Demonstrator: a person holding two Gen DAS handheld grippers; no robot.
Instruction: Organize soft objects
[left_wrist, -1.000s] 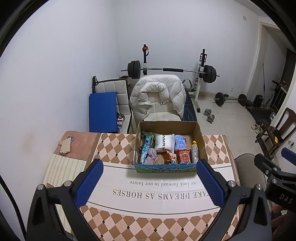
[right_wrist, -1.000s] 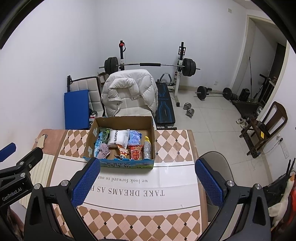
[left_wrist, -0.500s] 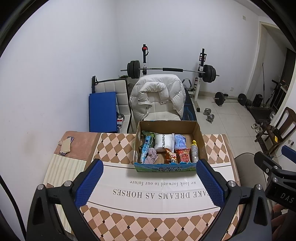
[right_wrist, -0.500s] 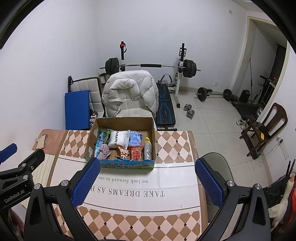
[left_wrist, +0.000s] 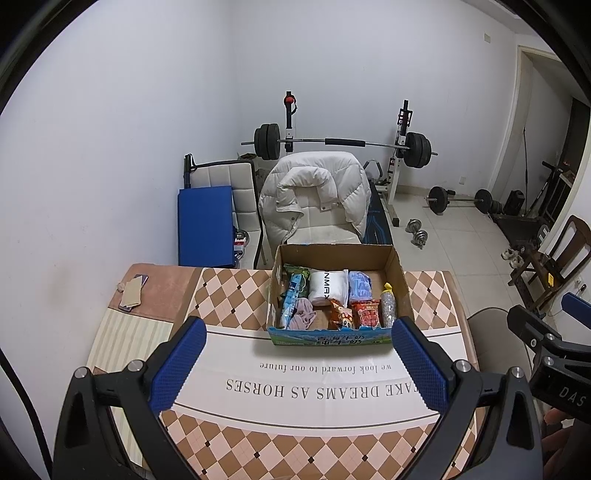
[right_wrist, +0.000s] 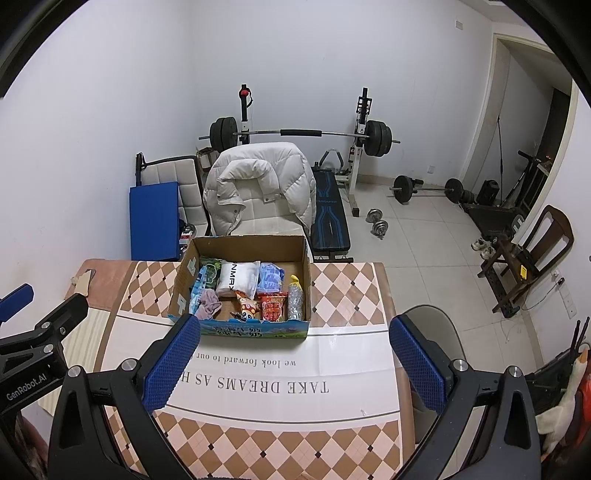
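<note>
Almost nothing had moved since the earlier frames. Both tools, left (left_wrist: 298, 360) and right (right_wrist: 294, 356), were held released above the counter (left_wrist: 236, 291). At 12 o'clock, the cardboard box (left_wrist: 334, 254) held a limp, light cloth (left_wrist: 301, 314), judged best pinched at a raised fold.

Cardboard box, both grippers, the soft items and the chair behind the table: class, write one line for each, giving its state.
Cardboard box: open-topped, upright on the table.
Left gripper: open, empty.
Right gripper: open, empty.
White pack: lying in the box.
Pink cloth: crumpled in the box.
Red snack bag: standing in the box.
Puffer jacket: draped over the chair.
</note>
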